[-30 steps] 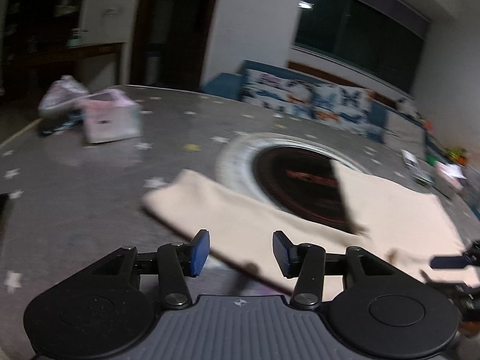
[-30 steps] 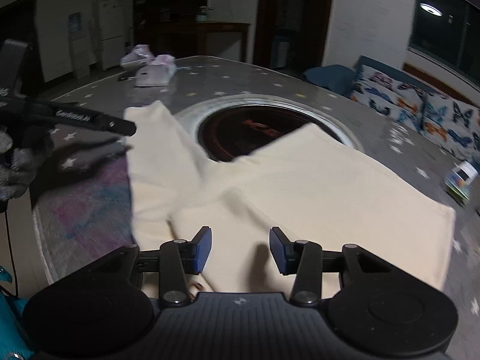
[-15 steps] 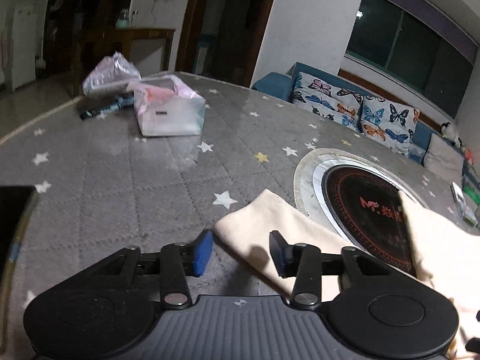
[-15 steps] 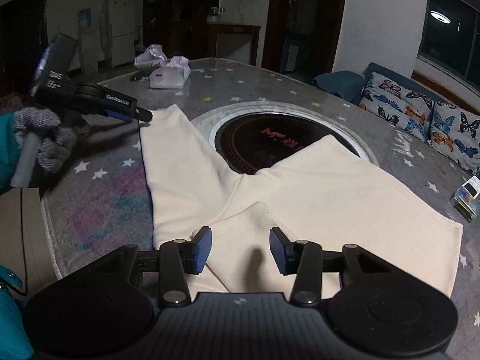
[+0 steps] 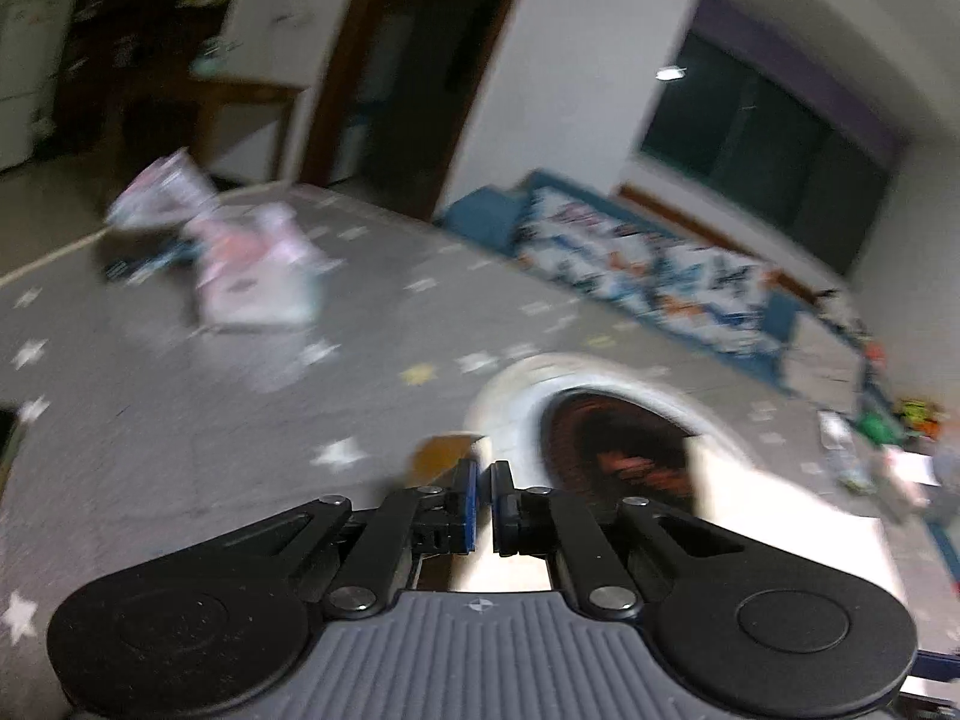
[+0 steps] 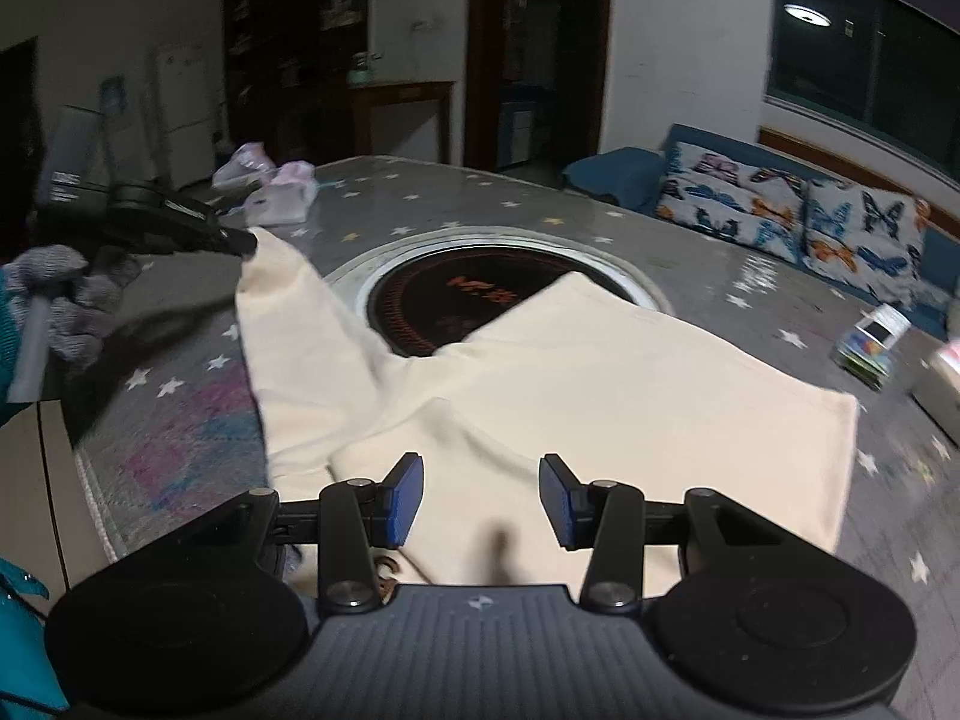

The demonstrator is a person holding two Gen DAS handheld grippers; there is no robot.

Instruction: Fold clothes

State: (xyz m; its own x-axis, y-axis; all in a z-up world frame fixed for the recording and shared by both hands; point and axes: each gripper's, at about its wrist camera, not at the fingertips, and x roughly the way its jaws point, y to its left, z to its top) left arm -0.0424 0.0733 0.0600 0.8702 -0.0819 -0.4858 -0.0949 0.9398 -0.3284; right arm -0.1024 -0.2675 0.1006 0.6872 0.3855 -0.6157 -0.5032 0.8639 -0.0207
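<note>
- Left wrist view: the left gripper [image 5: 480, 495] has its blue pads drawn nearly together on the tip of the cream-coloured, soft fabric garment [image 5: 768, 516], whose sleeve end pokes out just ahead of the fingertips while the body spreads to the gripper's right. The bite looks thin, so the cloth could slip free if it is pulled hard across the grey star-printed table cover [image 5: 180, 420]. The frame is smeared by motion, so how much cloth sits between the pads is hard to judge.
- Right wrist view: the right gripper [image 6: 480, 501] is spread wide with nothing between its pads, poised over the garment's near fold. The sleeve runs ahead and to the left, lifted at its tip by the other tool, partly over the round dark hob [image 6: 468, 300] set in the table. With the body unpinned, a tug could drag and wrinkle it. The garment's near edge is hidden under the gripper.
</note>
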